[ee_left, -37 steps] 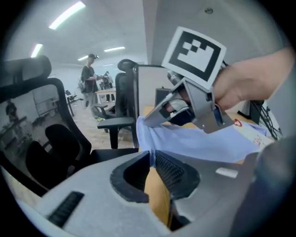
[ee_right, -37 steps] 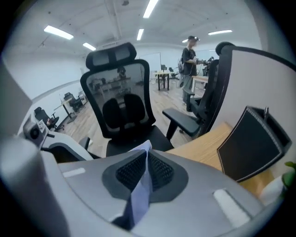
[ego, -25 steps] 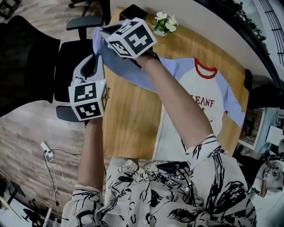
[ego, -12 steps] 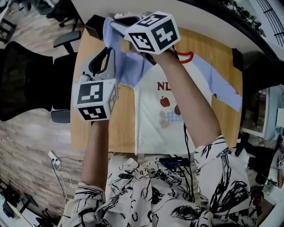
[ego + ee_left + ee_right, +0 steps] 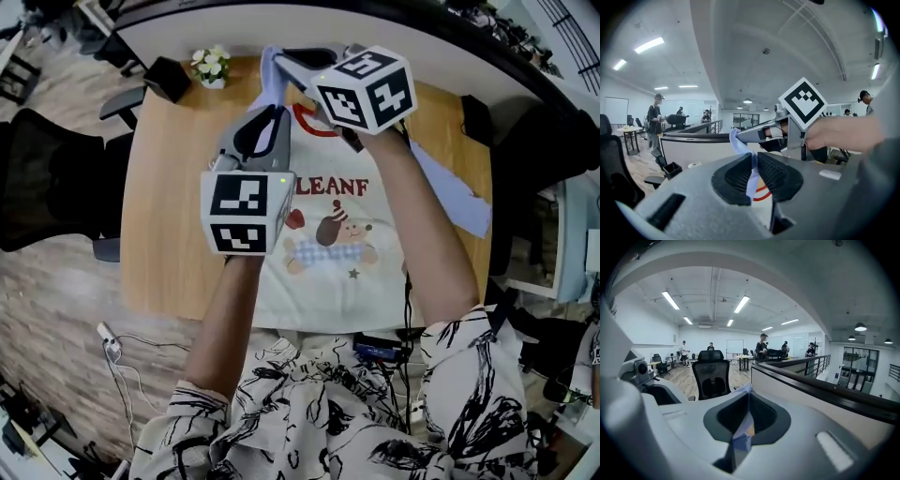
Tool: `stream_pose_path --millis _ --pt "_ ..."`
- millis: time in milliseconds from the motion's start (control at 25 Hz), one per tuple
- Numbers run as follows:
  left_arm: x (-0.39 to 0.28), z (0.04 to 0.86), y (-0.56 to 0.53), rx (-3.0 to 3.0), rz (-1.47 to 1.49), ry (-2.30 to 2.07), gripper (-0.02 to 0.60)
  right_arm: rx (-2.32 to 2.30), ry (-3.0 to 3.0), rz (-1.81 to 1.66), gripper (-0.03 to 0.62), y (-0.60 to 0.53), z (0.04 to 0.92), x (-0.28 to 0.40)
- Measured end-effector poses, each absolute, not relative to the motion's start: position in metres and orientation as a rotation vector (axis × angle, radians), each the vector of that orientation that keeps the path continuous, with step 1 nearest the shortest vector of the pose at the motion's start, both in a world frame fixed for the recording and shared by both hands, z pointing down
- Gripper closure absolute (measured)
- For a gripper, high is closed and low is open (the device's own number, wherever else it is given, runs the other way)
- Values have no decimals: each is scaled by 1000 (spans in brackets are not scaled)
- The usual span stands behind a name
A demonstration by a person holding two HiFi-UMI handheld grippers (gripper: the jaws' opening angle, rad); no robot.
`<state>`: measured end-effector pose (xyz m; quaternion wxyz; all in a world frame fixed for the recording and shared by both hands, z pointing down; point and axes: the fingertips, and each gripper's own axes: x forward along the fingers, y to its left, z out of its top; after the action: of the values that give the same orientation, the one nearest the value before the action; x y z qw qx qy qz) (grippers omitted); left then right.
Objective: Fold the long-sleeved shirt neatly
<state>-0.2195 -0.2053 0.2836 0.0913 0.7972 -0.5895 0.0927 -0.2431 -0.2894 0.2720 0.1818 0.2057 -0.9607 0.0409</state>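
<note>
A white long-sleeved shirt with a red collar, blue sleeves and a cartoon print lies flat on the wooden table. Its left blue sleeve is lifted off the table and hangs over the shirt's upper part. My left gripper is shut on that sleeve, and blue cloth shows pinched between its pads. Farther along the same sleeve, my right gripper is shut on the cuff end. The other sleeve lies out to the right.
A small flower pot and a black box stand at the table's far left corner. A black office chair stands left of the table. A curved counter runs behind the table. Cables hang at the near edge.
Both grippers have carried the blue sleeve up and to the right, from beyond the table's left side to above the shirt's collar area. The sleeve stays gripped by both.
</note>
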Motion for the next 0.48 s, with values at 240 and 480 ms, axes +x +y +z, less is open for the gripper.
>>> stream_pose_path --millis 240,480 --pt "-128 320 -219 2374 334 -1677 534 605 -2706 144 569 -301 305 -153" --pt "-67 401 -238 2348 523 -1595 529 626 -2692 270 562 -324 385 -90"
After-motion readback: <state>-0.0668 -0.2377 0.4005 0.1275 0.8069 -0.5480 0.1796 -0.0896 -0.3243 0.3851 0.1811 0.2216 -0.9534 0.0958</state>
